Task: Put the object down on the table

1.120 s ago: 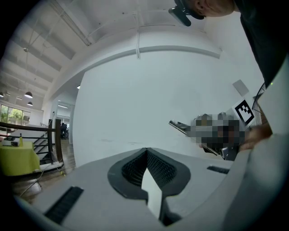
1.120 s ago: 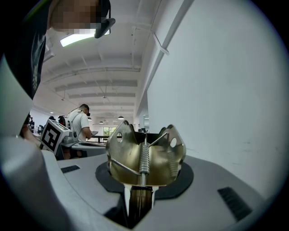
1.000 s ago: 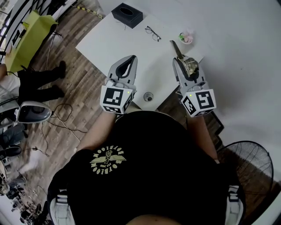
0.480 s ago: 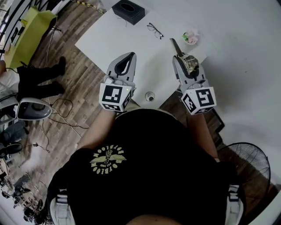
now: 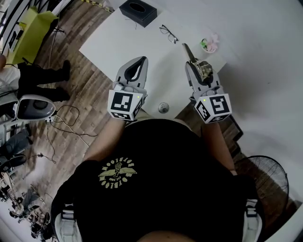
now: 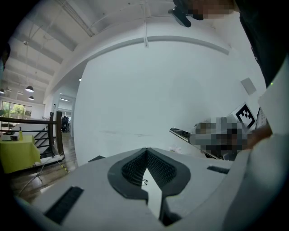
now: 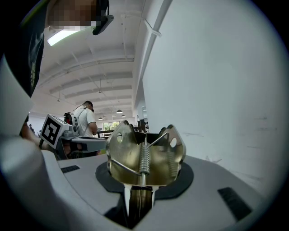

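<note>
My right gripper (image 5: 195, 66) is shut on a brass spring clamp (image 5: 204, 70), held in the air over the right end of the white table (image 5: 123, 40). In the right gripper view the clamp (image 7: 146, 155) stands up between the jaws (image 7: 138, 191), its coil spring facing me. A dark narrow part of it (image 5: 188, 50) sticks out ahead of the jaws. My left gripper (image 5: 140, 61) hovers over the table's near edge, shut, with nothing in it; in the left gripper view its tips (image 6: 146, 153) meet.
On the table lie a black box (image 5: 137, 12), a pair of glasses (image 5: 167, 34) and a small pink and green thing (image 5: 209, 45). A small round cap (image 5: 163, 108) sits at the near edge. A fan (image 5: 268, 178) stands on the floor at right; a person (image 7: 85, 119) stands far off.
Both grippers keep almost the same pose, the clamp still gripped. The table and floor have drifted slightly in the head view.
</note>
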{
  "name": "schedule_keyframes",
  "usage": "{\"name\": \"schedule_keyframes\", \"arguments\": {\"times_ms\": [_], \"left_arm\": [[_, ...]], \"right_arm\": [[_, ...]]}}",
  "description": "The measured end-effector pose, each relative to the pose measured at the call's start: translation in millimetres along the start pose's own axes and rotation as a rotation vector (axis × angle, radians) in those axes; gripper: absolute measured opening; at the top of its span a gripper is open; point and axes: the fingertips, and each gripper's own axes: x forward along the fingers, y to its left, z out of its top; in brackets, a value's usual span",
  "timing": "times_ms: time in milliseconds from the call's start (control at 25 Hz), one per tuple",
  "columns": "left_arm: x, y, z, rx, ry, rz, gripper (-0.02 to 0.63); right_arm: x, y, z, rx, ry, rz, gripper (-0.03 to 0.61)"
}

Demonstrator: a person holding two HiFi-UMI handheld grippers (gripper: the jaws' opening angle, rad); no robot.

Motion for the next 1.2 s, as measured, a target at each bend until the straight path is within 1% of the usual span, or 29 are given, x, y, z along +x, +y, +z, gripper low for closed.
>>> {"name": "schedule_keyframes", "arguments": {"times_ms": [440,840,1000,1200], "left_arm": [[24,25,-25,-0.036,0.048,-0.002,0.006],[33,19,-42,-0.060,0.074,-0.035,0.006],[32,19,-45,-0.067,0.081,-0.038,0.006],[30,22,-50,-0.067,0.085,-0.029,0.006]], "right_arm": [[37,-14,-53,0.056,0.110,0.000,0.110],[48,-23,-99,0.103,0.200,-0.001,0.110],[53,-24,-118,0.123,0.237,0.003,0.110],[56,-28,-152,0.134,0.296,-0.002,0.110]]}}
